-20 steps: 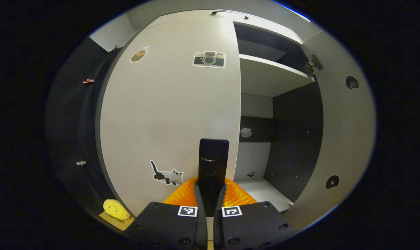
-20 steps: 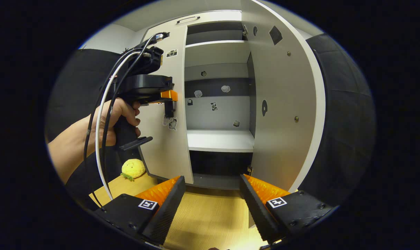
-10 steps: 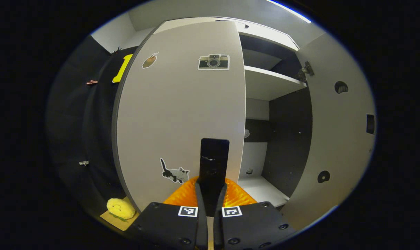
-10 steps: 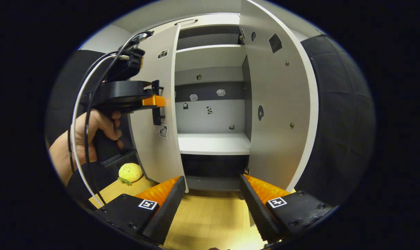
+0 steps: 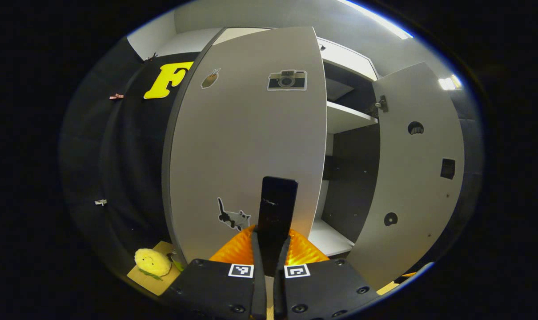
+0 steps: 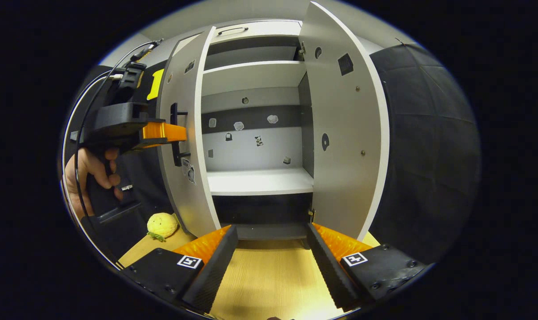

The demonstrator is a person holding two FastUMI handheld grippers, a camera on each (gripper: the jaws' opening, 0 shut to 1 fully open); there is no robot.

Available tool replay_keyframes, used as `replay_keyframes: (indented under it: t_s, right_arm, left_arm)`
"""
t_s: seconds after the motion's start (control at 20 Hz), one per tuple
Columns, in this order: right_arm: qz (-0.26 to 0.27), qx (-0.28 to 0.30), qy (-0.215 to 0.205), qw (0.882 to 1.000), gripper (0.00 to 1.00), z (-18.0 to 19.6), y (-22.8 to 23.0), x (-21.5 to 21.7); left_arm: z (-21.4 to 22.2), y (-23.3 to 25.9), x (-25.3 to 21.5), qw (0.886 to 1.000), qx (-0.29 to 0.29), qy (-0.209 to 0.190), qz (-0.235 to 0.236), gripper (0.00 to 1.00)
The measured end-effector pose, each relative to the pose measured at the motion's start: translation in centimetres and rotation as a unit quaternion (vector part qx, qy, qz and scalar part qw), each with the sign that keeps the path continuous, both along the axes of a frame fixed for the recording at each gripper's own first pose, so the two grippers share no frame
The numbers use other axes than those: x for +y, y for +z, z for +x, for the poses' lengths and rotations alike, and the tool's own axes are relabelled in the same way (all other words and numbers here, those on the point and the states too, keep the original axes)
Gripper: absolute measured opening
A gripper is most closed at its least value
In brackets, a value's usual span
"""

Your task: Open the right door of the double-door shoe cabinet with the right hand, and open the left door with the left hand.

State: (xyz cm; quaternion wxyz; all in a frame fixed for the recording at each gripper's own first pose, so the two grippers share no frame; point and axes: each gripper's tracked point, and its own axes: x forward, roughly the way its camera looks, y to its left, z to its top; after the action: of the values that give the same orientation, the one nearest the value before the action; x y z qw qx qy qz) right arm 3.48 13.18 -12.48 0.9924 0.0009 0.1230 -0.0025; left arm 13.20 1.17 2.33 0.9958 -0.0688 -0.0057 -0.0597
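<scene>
Clamping the black handle (image 5: 275, 213) at lower centre of the left gripper view, left gripper (image 5: 270, 249) holds the partly open left door (image 5: 246, 146), right gripper (image 6: 272, 249) spread empty at bottom of its view, right door (image 6: 344, 142) swung open right of centre.

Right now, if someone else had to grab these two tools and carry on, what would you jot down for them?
Left gripper: jaws shut on the black door handle of the left door, which stands partly open.
Right gripper: jaws open, holding nothing, above the wooden floor facing the cabinet.
Right door: swung wide open, so that step looks done.
Left to do: pull the left door fully open, then let go of the handle.
</scene>
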Motion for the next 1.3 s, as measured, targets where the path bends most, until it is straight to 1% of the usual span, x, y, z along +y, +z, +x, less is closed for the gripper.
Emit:
replay_keyframes:
  t_s: [0.1, 0.25, 0.5, 0.7, 0.9, 1.0, 1.1, 1.15, 1.2, 1.25, 1.3]
  right_arm:
    - [-0.001, -0.005, -0.007, 1.000, 0.99, -0.7, 0.0, 0.8]
    - [0.001, -0.005, -0.016, 1.000, 0.99, -1.4, -0.3, 1.6]
    - [-0.003, 0.000, -0.014, 1.000, 0.99, -2.2, -0.9, 3.5]
    - [-0.003, 0.000, -0.003, 1.000, 0.98, -2.5, -1.0, 5.4]
    - [-0.005, -0.003, 0.005, 1.000, 0.98, -2.5, -0.8, 6.7]
    - [-0.013, -0.005, 0.006, 1.000, 0.99, -2.2, -0.4, 6.7]
    - [-0.019, -0.012, 0.005, 1.000, 0.99, -1.8, 0.3, 6.6]
    - [-0.021, -0.014, 0.004, 1.000, 0.99, -1.8, 0.5, 6.5]
    - [-0.024, -0.015, 0.004, 1.000, 0.99, -1.6, 0.8, 6.5]
    - [-0.026, -0.015, 0.004, 1.000, 0.99, -1.5, 1.0, 6.4]
    - [-0.027, -0.015, 0.006, 1.000, 0.99, -1.5, 1.1, 6.5]
  left_arm:
    - [-1.3, -0.1, 1.0, 1.000, -0.005, -0.008, -0.002, 0.11]
    - [-3.4, -0.2, 2.7, 1.000, -0.013, -0.008, -0.008, 0.11]
    - [-6.1, -0.5, 6.0, 1.000, -0.018, -0.005, -0.011, 0.10]
    - [-7.8, -0.5, 9.1, 1.000, -0.018, 0.006, -0.010, 0.10]
    - [-8.9, -0.4, 12.3, 0.999, -0.019, -0.003, -0.041, 0.10]
    - [-9.3, -0.5, 14.8, 0.999, -0.020, 0.009, -0.038, 0.10]
    - [-9.4, -0.5, 18.1, 0.999, -0.022, 0.041, -0.024, 0.10]
    - [-9.1, -0.8, 19.6, 0.998, -0.018, 0.056, -0.025, 0.07]
    - [-9.5, -0.5, 20.6, 0.998, -0.021, 0.050, -0.039, 0.05]
    - [-9.3, -0.6, 20.0, 0.997, -0.013, 0.024, -0.070, 0.05]
    - [-9.5, -0.3, 19.5, 0.996, -0.010, 0.018, -0.092, 0.05]
